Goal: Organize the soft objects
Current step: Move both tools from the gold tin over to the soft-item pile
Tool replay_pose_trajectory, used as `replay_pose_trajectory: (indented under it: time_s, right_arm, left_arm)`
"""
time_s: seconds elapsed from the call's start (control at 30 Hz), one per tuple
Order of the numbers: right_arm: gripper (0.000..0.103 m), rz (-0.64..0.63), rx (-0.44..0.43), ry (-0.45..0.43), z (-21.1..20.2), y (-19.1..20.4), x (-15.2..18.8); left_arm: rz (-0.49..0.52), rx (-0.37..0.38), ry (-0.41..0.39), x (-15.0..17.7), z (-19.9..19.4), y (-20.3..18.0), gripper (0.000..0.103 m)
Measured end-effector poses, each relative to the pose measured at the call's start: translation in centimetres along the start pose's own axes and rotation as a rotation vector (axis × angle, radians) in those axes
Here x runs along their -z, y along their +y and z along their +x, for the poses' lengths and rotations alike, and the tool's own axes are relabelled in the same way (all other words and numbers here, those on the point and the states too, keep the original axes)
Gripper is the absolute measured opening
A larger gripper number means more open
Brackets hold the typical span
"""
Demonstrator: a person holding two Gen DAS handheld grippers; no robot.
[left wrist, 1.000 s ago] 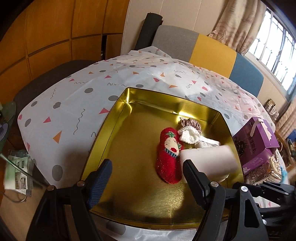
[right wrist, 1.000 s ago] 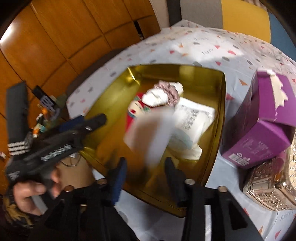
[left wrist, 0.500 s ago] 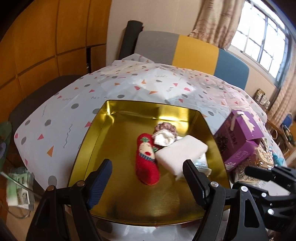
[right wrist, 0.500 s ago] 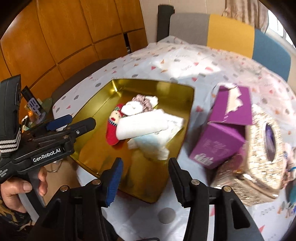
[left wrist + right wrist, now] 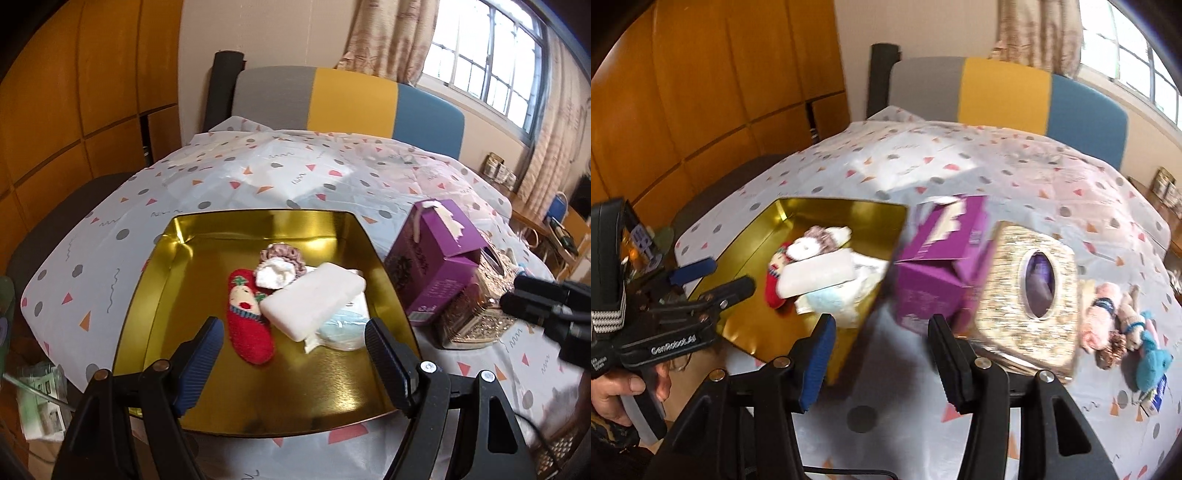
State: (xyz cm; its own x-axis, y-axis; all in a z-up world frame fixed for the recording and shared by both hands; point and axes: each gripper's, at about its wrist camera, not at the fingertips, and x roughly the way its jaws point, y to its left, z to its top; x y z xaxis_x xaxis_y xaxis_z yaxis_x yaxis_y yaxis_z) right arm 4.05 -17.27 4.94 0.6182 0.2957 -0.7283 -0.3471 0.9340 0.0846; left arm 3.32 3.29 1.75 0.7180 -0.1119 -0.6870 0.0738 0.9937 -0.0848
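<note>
Ahead of left claw (image 5: 293,343): gold tray (image 5: 147,280) holds red sock (image 5: 249,325), white pad (image 5: 314,304), scrunchie | right claw (image 5: 882,343): empty, jaws parted mid-width | left claw: wide, empty | remaining: plush toys (image 5: 1123,325) right of right claw, on tabletop (image 5: 960,166)

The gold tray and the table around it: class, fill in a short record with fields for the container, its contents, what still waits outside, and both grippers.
container: gold tray on the patterned tablecloth
contents: red sock, white folded towel, frilly scrunchie, pale blue item partly under the towel
outside: small plush toys beside the glittery tissue box and purple box
left gripper: open, empty
right gripper: open, empty
</note>
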Motion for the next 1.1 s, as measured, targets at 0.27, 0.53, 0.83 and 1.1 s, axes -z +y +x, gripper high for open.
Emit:
replay_pose_trajectory:
  time_s: [0.27, 0.53, 0.83, 1.1]
  right_arm:
    - [0.053, 0.115, 0.09, -0.052, -2.9, -6.0, 0.5]
    - [0.053, 0.246, 0.243, -0.086, -5.8, -13.2, 1.7]
    - [0.053, 0.469, 0.466, -0.085, -6.9, -23.8, 5.2]
    - [0.053, 0.733, 0.508, -0.039, -6.0, -31.2, 10.2]
  left_arm:
    - [0.059, 0.022, 0.005, 0.1, -0.2, -2.1, 0.079]
    - [0.123, 0.059, 0.006, 0.0, -0.6, -4.5, 0.079]
    - [0.237, 0.13, -0.018, -0.4, -1.8, -8.4, 0.079]
    - [0.366, 0.227, -0.053, -1.7, -3.2, -13.8, 0.079]
